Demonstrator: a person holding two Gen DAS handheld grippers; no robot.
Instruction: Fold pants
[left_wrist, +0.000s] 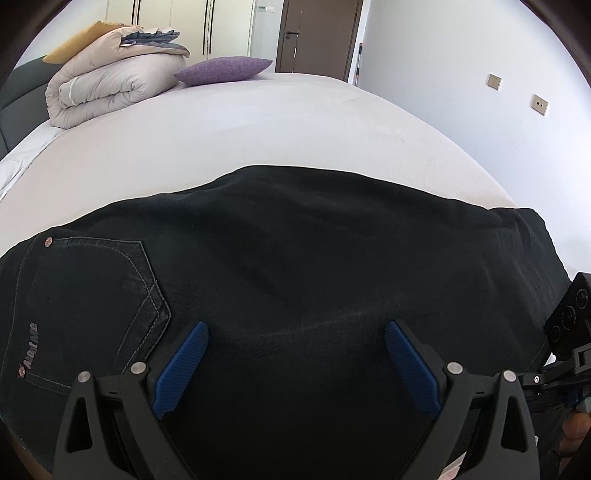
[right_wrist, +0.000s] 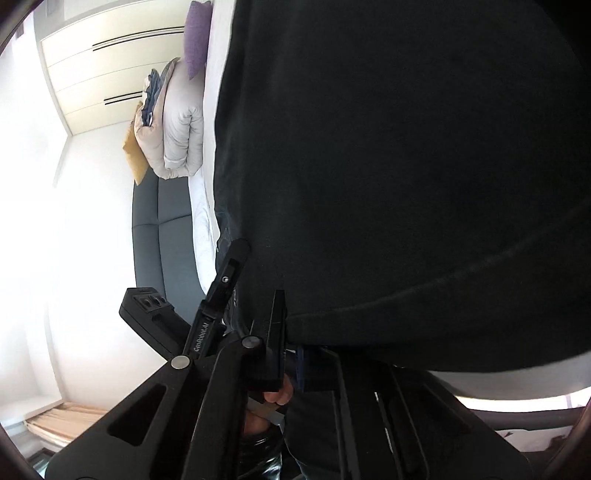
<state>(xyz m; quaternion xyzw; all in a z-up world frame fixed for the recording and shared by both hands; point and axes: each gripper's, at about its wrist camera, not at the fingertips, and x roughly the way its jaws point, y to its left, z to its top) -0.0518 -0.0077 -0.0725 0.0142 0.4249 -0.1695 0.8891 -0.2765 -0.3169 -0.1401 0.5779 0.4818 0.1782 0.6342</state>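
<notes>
Black jeans (left_wrist: 295, 258) lie flat across the near part of a white bed (left_wrist: 258, 125), back pocket and a small logo at the left. My left gripper (left_wrist: 295, 332) hovers low over the jeans with its blue pads (left_wrist: 184, 365) wide apart and nothing between them. In the right wrist view, rolled on its side, the jeans (right_wrist: 406, 166) fill most of the frame. My right gripper (right_wrist: 295, 354) sits at the hem edge; dark cloth covers its fingers, so its state is unclear. The right gripper's body also shows in the left wrist view (left_wrist: 565, 328).
A folded grey duvet (left_wrist: 110, 81) with a yellow pillow behind it and a purple cushion (left_wrist: 225, 70) sit at the far end of the bed. A dark headboard (left_wrist: 18, 96) is at left, a wall with sockets (left_wrist: 495, 82) at right, a door (left_wrist: 317, 37) beyond.
</notes>
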